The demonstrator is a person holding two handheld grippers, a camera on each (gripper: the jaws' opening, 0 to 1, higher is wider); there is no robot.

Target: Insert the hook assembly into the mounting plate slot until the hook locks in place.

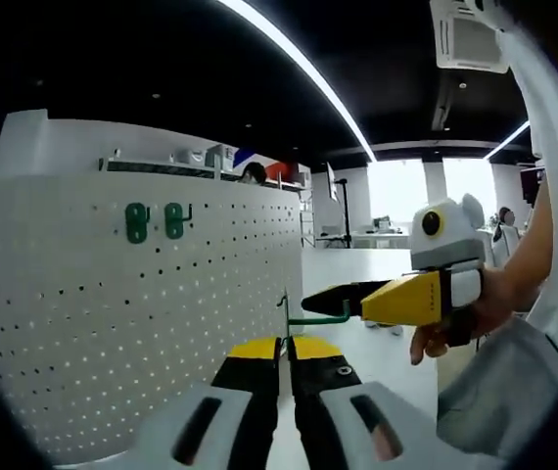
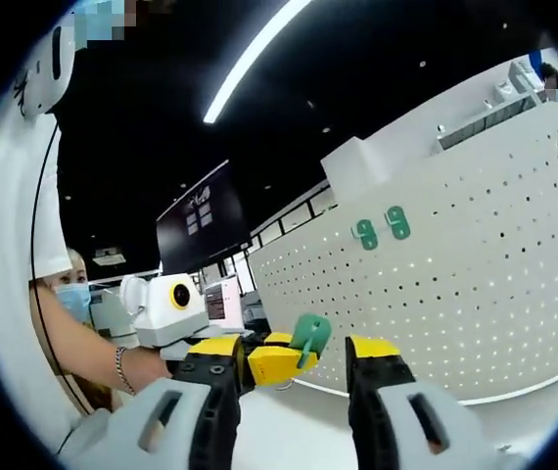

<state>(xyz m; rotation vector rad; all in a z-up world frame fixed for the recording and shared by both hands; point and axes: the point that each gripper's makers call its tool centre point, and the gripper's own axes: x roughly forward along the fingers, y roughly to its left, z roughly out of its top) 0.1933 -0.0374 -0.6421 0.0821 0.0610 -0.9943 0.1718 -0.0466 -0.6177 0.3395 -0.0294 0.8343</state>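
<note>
A white pegboard (image 1: 113, 323) stands ahead, with two green hooks (image 1: 155, 221) mounted high on it. My left gripper (image 1: 285, 345) is shut on a green hook assembly (image 1: 286, 311), whose thin arm points right. My right gripper (image 1: 343, 294) comes in from the right, its tip at that arm. In the right gripper view the right gripper (image 2: 294, 351) is open, its jaws wide apart. Between them I see the left gripper (image 2: 277, 362) holding the green hook assembly (image 2: 310, 337). The pegboard (image 2: 475, 294) with its two mounted hooks (image 2: 381, 228) stands behind to the right.
A person's hand (image 1: 445, 333) holds the right gripper; a masked person (image 2: 69, 294) stands at the left. A white tabletop (image 1: 367, 343) runs along the pegboard's foot. Office desks, a dark screen (image 2: 206, 230) and ceiling light strips lie beyond.
</note>
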